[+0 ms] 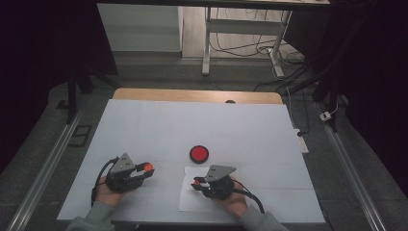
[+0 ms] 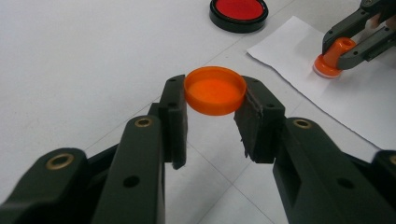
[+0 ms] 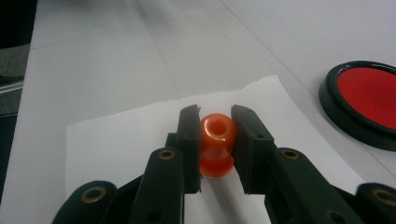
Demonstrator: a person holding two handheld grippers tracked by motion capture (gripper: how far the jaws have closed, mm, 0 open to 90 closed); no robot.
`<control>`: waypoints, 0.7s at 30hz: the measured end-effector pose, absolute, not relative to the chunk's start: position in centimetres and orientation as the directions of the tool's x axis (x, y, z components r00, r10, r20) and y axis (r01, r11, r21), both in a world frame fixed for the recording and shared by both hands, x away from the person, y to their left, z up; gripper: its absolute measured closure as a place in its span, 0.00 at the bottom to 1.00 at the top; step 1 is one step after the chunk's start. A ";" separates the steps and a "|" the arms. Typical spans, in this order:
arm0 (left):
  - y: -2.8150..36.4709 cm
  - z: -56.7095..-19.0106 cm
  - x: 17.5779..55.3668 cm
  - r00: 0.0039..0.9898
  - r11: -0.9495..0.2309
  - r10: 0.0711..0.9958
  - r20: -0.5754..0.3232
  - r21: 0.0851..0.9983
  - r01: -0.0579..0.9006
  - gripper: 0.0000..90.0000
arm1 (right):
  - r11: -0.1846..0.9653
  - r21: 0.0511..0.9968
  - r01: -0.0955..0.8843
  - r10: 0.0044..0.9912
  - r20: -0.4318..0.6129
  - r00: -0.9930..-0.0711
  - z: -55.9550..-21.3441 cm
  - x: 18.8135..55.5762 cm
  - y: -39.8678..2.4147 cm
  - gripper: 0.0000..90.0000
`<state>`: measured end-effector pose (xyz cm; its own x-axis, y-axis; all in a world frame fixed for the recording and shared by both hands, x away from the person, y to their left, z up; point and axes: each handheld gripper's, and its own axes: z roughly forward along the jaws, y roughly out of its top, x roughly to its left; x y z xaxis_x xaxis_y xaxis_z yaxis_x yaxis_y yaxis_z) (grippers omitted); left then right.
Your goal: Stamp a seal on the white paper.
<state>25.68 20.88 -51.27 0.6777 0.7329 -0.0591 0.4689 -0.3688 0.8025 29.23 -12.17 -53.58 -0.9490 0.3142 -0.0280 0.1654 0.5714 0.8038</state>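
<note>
My left gripper (image 2: 215,100) (image 1: 147,168) is shut on a round orange cap (image 2: 215,89), held open side up just above the white table cover at the front left. My right gripper (image 3: 215,135) (image 1: 196,183) is shut on an orange stamp (image 3: 216,144), its handle between the pads and its base resting on a white sheet of paper (image 3: 121,140) (image 1: 190,197). In the left gripper view the stamp (image 2: 332,58) stands upright on the paper (image 2: 327,93). A red ink pad in a black case (image 1: 198,153) (image 2: 238,11) (image 3: 369,100) lies open behind the paper.
The white cover (image 1: 192,125) spans most of the wooden table. Metal rails (image 1: 48,163) run along both sides. A desk frame and cables (image 1: 269,48) stand on the floor beyond the far edge.
</note>
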 end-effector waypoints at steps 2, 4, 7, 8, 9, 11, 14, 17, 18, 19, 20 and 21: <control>20.9 -51.3 25.7 0.676 -0.368 0.734 -0.057 0.804 0.468 0.71 | 0.571 0.805 0.164 0.313 -0.029 -0.949 -53.6 29.2 -12.2 0.81; 20.9 -51.3 25.7 0.677 -0.368 0.734 -0.058 0.804 0.467 0.71 | 0.571 0.804 0.166 0.314 -0.027 -0.949 -53.6 29.2 -12.2 0.81; 20.9 -51.3 25.7 0.676 -0.367 0.734 -0.058 0.804 0.467 0.71 | 0.572 0.803 0.167 0.316 -0.028 -0.948 -53.6 29.2 -12.2 0.81; 20.9 -51.3 25.7 0.676 -0.367 0.734 -0.058 0.804 0.467 0.71 | 0.571 0.804 0.166 0.314 -0.027 -0.949 -53.6 29.2 -12.2 0.81; 20.9 -51.2 25.7 0.675 -0.365 0.735 -0.059 0.805 0.468 0.71 | 0.571 0.804 0.166 0.314 -0.027 -0.949 -53.6 29.2 -12.2 0.81; 20.9 -51.3 25.7 0.675 -0.365 0.736 -0.059 0.805 0.468 0.71 | 0.571 0.804 0.166 0.313 -0.027 -0.949 -53.6 29.2 -12.2 0.81; 20.9 -51.3 25.7 0.674 -0.365 0.736 -0.059 0.805 0.468 0.71 | 0.569 0.805 0.168 0.312 -0.023 -0.950 -53.6 29.3 -12.2 0.81; 21.0 -51.2 25.7 0.674 -0.364 0.736 -0.058 0.805 0.468 0.71 | 0.570 0.805 0.167 0.313 -0.024 -0.950 -53.6 29.3 -12.2 0.81; 21.0 -51.2 25.7 0.673 -0.364 0.737 -0.057 0.805 0.468 0.71 | 0.571 0.804 0.164 0.313 -0.029 -0.949 -53.6 29.2 -12.2 0.81; 21.0 -51.2 25.7 0.672 -0.363 0.739 -0.057 0.807 0.467 0.71 | 0.572 0.804 0.162 0.312 -0.031 -0.949 -53.6 29.2 -12.1 0.81; 21.0 -51.2 25.7 0.671 -0.360 0.739 -0.058 0.808 0.467 0.71 | 0.573 0.803 0.165 0.316 -0.031 -0.948 -53.5 29.2 -12.1 0.81; 21.0 -51.2 25.7 0.671 -0.360 0.740 -0.058 0.808 0.466 0.71 | 0.572 0.803 0.167 0.318 -0.029 -0.948 -53.5 29.2 -12.1 0.80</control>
